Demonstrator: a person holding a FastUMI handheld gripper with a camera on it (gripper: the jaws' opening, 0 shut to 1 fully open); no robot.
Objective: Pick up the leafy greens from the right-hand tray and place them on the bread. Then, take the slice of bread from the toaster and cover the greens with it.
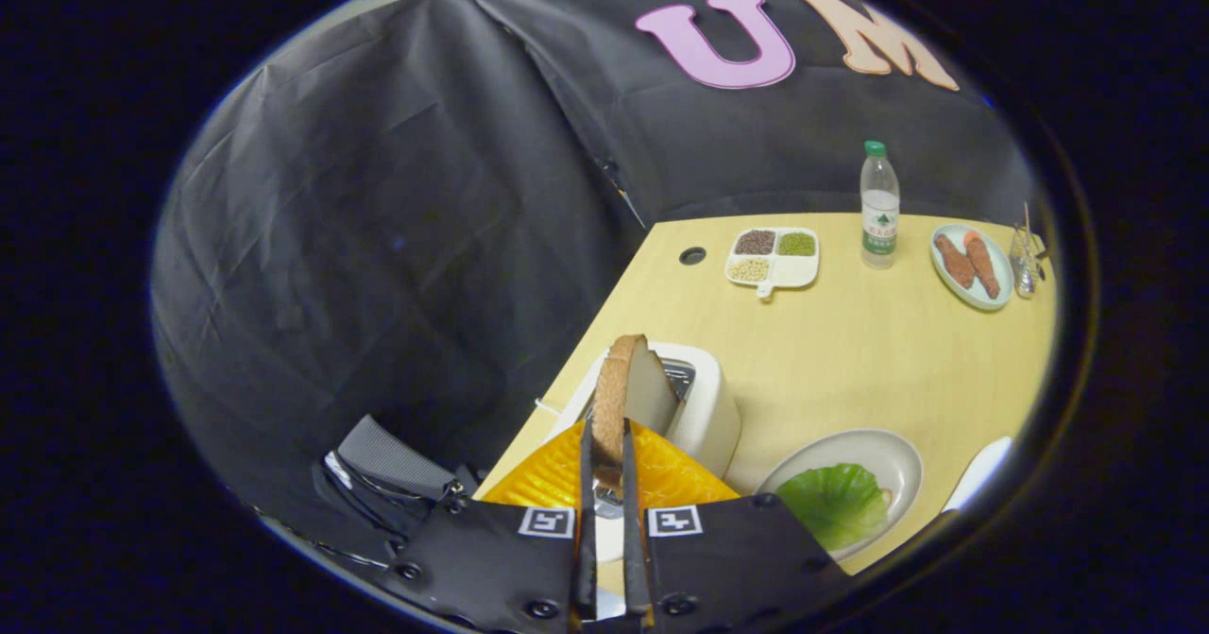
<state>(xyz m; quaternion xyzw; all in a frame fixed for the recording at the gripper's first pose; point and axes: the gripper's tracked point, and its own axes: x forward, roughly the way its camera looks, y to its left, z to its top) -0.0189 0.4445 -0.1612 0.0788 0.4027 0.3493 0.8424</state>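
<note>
My gripper (607, 440) is shut on a slice of bread (625, 396), held upright by its crust edge above the white toaster (710, 417). The slice is lifted out of the slot and rises beyond the fingertips. To the right of the toaster lies a pale oval plate (897, 454) with a green leaf (833, 502) spread on it; a bit of bread edge peeks out beside the leaf.
The wooden table (850, 351) also carries a divided dish of grains (774, 258), a water bottle (879, 204), a plate with two brown sausages (971, 265) and a small glass (1024, 261) at the far side. A white tray edge (978, 471) lies right of the plate. A chair (397, 469) stands left of the table.
</note>
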